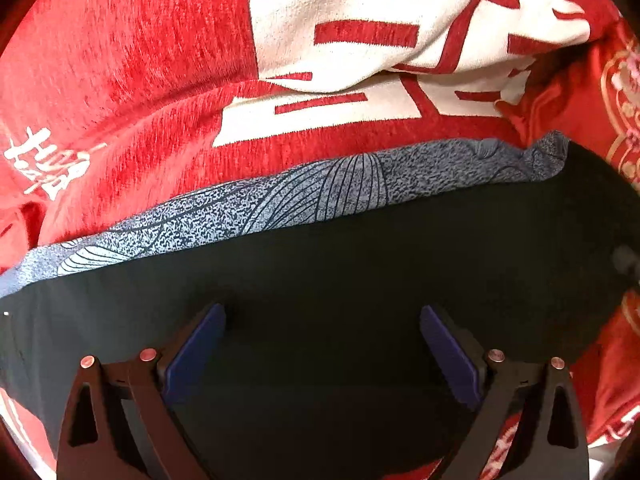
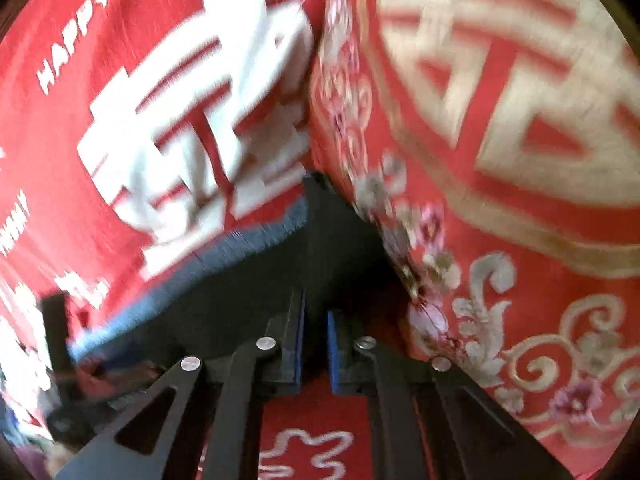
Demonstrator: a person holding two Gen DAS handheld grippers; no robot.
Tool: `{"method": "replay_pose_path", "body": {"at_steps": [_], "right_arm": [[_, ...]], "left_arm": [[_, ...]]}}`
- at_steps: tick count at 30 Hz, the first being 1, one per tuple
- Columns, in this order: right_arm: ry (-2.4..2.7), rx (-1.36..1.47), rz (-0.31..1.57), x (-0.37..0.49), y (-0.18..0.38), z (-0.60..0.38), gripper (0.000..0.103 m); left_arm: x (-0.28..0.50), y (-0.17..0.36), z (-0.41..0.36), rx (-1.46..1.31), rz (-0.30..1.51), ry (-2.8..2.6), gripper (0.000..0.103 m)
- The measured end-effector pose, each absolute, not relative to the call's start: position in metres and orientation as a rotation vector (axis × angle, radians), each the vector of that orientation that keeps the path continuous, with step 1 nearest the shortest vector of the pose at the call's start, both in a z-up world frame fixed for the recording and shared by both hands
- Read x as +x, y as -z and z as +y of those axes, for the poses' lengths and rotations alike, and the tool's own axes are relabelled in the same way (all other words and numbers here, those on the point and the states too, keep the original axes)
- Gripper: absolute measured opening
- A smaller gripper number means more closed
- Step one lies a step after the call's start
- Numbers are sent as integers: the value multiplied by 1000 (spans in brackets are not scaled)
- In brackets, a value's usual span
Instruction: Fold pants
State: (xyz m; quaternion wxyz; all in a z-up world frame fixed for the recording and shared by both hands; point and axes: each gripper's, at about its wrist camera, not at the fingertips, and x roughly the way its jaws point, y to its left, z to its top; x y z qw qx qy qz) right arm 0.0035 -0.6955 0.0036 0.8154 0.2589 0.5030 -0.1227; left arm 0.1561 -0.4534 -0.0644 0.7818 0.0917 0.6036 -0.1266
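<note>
The dark pants (image 1: 360, 272) lie flat across the lower half of the left wrist view. A blue-grey patterned band (image 1: 304, 196) runs along their far edge. My left gripper (image 1: 322, 309) hangs just above the dark cloth, open wide, with nothing pinched between its blue pads (image 1: 196, 354). The right wrist view is blurred. There the pants (image 2: 340, 240) narrow to a corner against a red embroidered cover. My right gripper (image 2: 316, 304) has its jaws nearly together over that corner, and the dark cloth runs in between the fingertips with a crease leading to them.
A red blanket with large white characters (image 1: 132, 80) lies under and beyond the pants. A red cover with gold and floral embroidery (image 2: 500, 160) rises at the right. A dark blurred shape (image 2: 56, 328) stands at the left edge of the right wrist view.
</note>
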Motion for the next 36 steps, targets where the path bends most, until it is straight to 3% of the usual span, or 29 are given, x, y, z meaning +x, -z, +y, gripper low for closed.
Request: {"method": "replay_pose_path", "body": {"at_steps": [3,8,11,19,23,29,36], "right_arm": [[289,603,1197,0,23,-705,15],[273,527,1052,-29,-39,-684,18],[152,454,1026,-2,-51,-666,18],[52,461,1226,105,41,-668,17],[185,299,1195,125,39,-684,14],[148,470,1190,98,10,-675,35],[95,562,1226,43,-7,-628,36]], "left_arm": [[154,67,-457,211,1283,266,102],[154,68,-458,212,1274,272,102],[153,70,-459,205,1262,258,103],[146,67,-452,195,1246,253,103],[142,67,-450,188,1231,256,103],[143,60,-442,184,1288,275,102],[113,39,-394,152,1319,294,102]]}}
